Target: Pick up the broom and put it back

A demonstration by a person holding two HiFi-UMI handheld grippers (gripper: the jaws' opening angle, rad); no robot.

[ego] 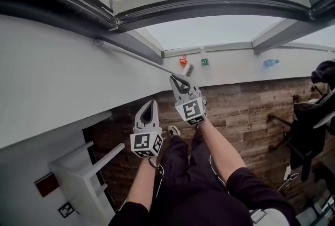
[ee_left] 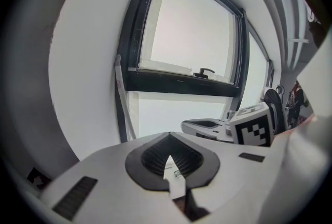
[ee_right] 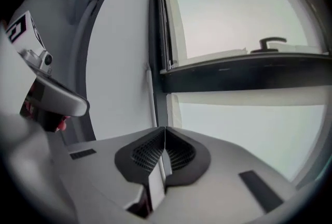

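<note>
White wall (ego: pixel 63 78) and a dark-framed window (ego: pixel 209 29) stood ahead, the broom (ego: pixel 136 57) leaning on the wall beside the frame. Both the left hand-held gripper (ego: pixel 151 103) and right hand-held gripper (ego: pixel 174 79) were closed, empty.

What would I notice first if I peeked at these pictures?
Two grey grippers with black-and-white marker cubes stick out over the person's dark trousers, left gripper and right gripper side by side. Behind them a long grey pole leans on the white wall, below a big bright window.
</note>
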